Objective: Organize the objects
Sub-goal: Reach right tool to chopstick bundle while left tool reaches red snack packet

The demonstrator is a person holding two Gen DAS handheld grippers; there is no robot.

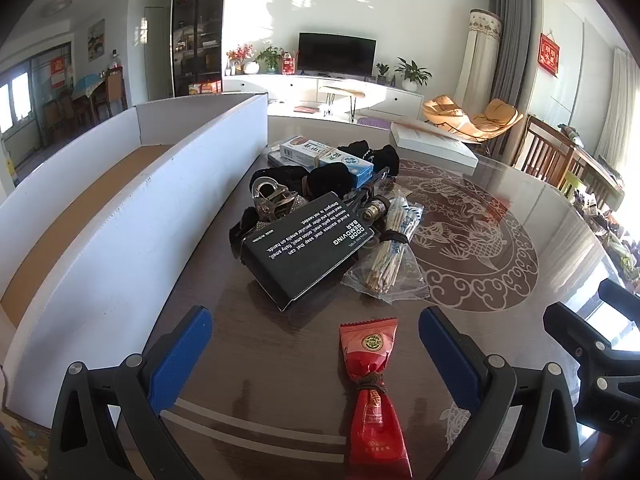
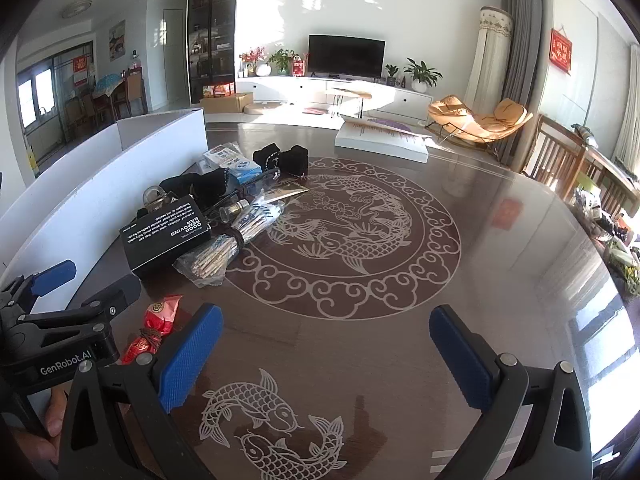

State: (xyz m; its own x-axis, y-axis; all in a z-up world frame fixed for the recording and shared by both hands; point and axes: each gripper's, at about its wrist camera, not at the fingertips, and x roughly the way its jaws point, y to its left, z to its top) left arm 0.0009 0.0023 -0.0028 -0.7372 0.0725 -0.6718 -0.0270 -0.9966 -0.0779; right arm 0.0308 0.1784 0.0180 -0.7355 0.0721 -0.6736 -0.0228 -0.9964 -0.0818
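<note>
A heap of small goods lies on the dark table: a black soap-bar box (image 1: 306, 246) (image 2: 166, 236), a clear bag of chopsticks (image 1: 390, 258) (image 2: 228, 246), blue-and-white cartons (image 1: 320, 156) (image 2: 230, 162), black cloth pouches (image 1: 374, 154) (image 2: 282, 158) and metal clips (image 1: 270, 198). A red candy packet (image 1: 372, 392) (image 2: 154, 328) tied with cord lies nearest. My left gripper (image 1: 316, 356) is open and straddles the red packet without touching it. My right gripper (image 2: 326, 360) is open over bare table with fish patterns, to the right of the heap.
A long white cardboard box (image 1: 132, 184) (image 2: 100, 184) with a brown floor stands open along the left side. A white flat box (image 1: 432, 140) (image 2: 380, 140) lies at the far side of the table. Wooden chairs (image 2: 560, 160) stand at the right.
</note>
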